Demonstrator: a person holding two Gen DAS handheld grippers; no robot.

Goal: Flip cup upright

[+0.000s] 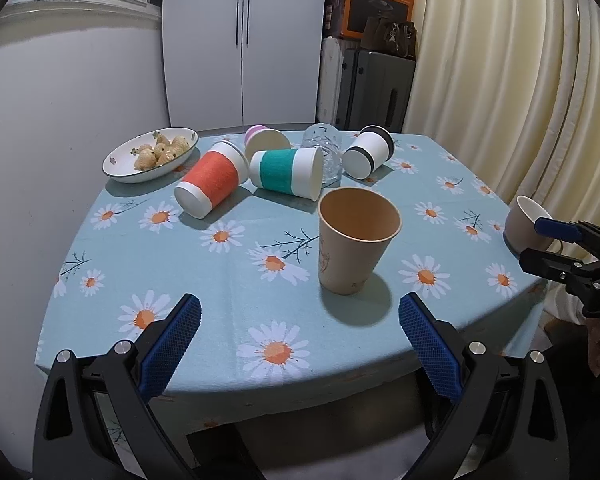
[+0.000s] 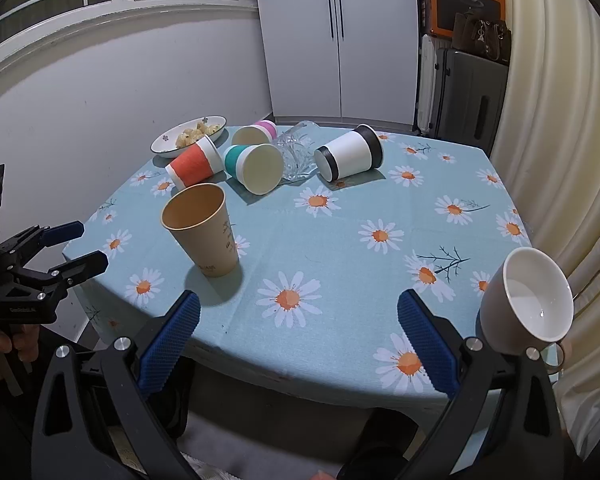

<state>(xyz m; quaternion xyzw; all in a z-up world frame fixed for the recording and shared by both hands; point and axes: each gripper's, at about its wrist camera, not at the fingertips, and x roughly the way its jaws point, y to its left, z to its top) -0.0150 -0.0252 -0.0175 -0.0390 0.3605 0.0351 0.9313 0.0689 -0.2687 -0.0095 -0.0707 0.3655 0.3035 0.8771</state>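
From the left wrist view, the left hand-held gripper (image 1: pixel 299 320) hangs over the near edge of a table (image 1: pixel 204 272) covered in a pale blue daisy cloth, its blue-padded fingers spread wide apart and holding nothing. Just beyond them a brown paper cup (image 1: pixel 354 240) stands upright, mouth up. Farther back, several cups lie on their sides close together: an orange-banded cup (image 1: pixel 212 180), a teal-banded cup (image 1: pixel 286 174), a pink-banded cup (image 1: pixel 266 142), a clear glass (image 1: pixel 324 152) and a white cup with black bands (image 1: pixel 368 152). A dish of small pastries (image 1: pixel 152 154) sits at the far left. At the right edge, the right hand-held gripper (image 1: pixel 548 244) shows with its fingers apart, beside a grey mug (image 1: pixel 526 220).

From the right wrist view, the right hand-held gripper (image 2: pixel 299 320) also has its fingers wide apart and empty, over the near table edge. The grey mug (image 2: pixel 528 300) stands at the near right, just beside the right finger; whether it touches is unclear. The brown paper cup (image 2: pixel 204 234) stands upright to the left, with the left hand-held gripper (image 2: pixel 76 246) near it, fingers apart.
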